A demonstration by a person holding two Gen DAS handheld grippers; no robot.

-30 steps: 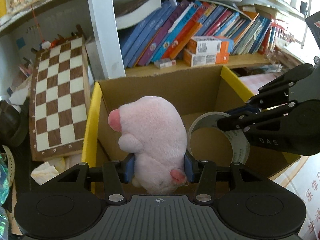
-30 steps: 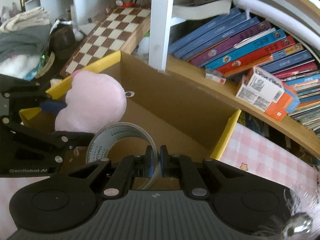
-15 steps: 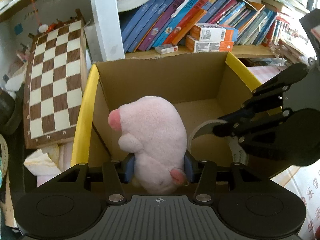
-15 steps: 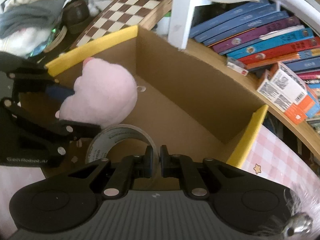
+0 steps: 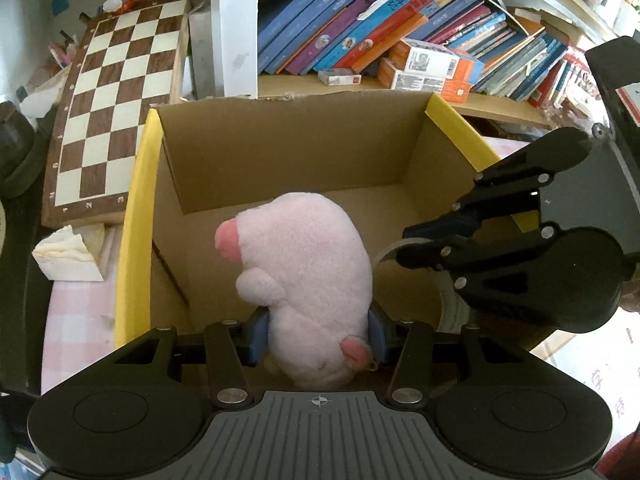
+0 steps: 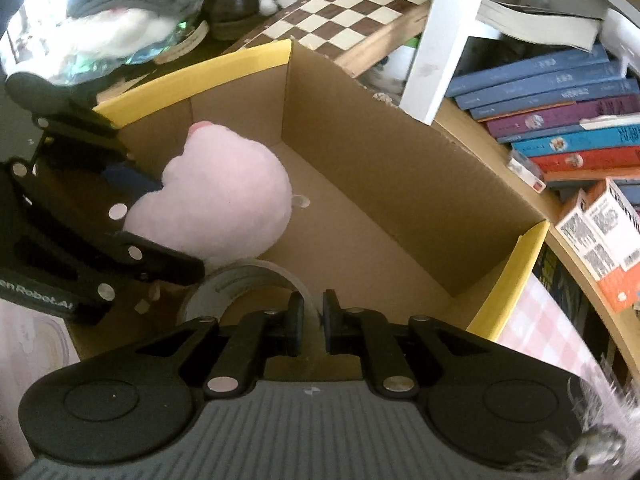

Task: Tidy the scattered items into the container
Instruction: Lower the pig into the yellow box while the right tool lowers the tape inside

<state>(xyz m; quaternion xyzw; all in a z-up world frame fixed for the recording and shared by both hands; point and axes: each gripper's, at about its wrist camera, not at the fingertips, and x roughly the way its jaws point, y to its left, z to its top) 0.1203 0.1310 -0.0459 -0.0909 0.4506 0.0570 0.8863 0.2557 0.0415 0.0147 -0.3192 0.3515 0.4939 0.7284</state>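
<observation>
A pink plush pig (image 5: 304, 264) hangs over the open cardboard box (image 5: 136, 220), its snout to the left. My left gripper (image 5: 318, 338) is shut on the pig's lower body, blue pads pressing both sides. In the right wrist view the pig (image 6: 224, 204) and the left gripper (image 6: 160, 224) fill the box's left part. My right gripper (image 6: 311, 320) is shut on the thin wall of a clear tape roll (image 6: 240, 276) low inside the box (image 6: 400, 184). From the left wrist view the right gripper (image 5: 404, 246) hides most of the tape roll (image 5: 454, 308).
A chessboard (image 5: 116, 92) leans left of the box. Behind it a white shelf post (image 5: 236, 28), slanting books (image 5: 380, 28) and orange-and-white cartons (image 5: 432, 64) line a shelf. Crumpled tissue (image 5: 64, 252) lies on the pink checked cloth (image 5: 76, 320).
Both grippers have rolled, and the box now shows more fully from above in both views. The tape roll sits lower behind the right gripper. Pig and tape stay gripped.
</observation>
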